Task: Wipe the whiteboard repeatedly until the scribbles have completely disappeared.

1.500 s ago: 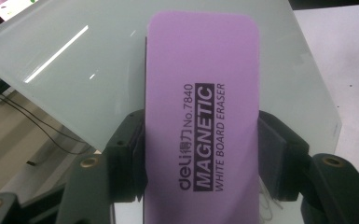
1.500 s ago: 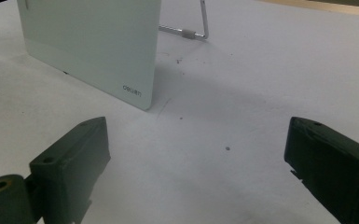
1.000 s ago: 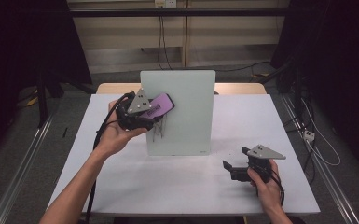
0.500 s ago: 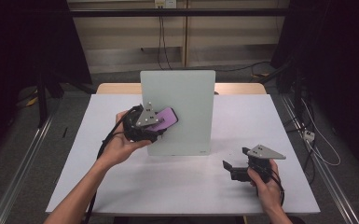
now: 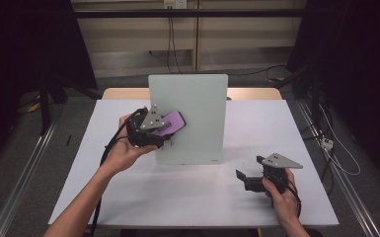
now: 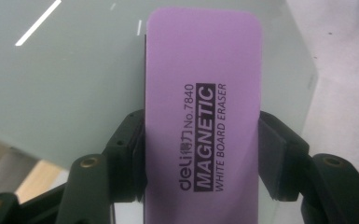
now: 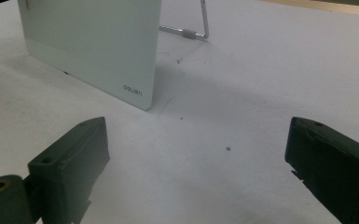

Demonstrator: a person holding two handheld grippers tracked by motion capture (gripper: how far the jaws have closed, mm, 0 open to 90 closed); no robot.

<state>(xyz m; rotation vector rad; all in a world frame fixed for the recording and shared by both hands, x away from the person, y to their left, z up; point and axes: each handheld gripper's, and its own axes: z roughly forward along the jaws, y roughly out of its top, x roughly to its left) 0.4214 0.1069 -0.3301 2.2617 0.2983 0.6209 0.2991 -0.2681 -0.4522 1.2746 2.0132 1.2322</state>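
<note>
A pale glass whiteboard (image 5: 193, 118) stands upright on a wire stand in the middle of the white table (image 5: 128, 197). My left gripper (image 5: 164, 129) is shut on a purple magnetic whiteboard eraser (image 5: 172, 122) and holds it flat against the board's lower left face. In the left gripper view the eraser (image 6: 200, 116) sits clamped between both jaws, with the board (image 6: 65, 84) behind it. My right gripper (image 5: 243, 178) rests open at the table's right front. Its view shows the board's corner (image 7: 98, 46) and nothing between the jaws.
The board's wire stand (image 7: 196, 28) reaches out behind it. A wooden table edge (image 5: 123, 94) shows behind the white top. Dark curtains and a cabled floor surround the table.
My left gripper has slid the eraser down and to the right across the board's face. The right gripper has stayed still.
</note>
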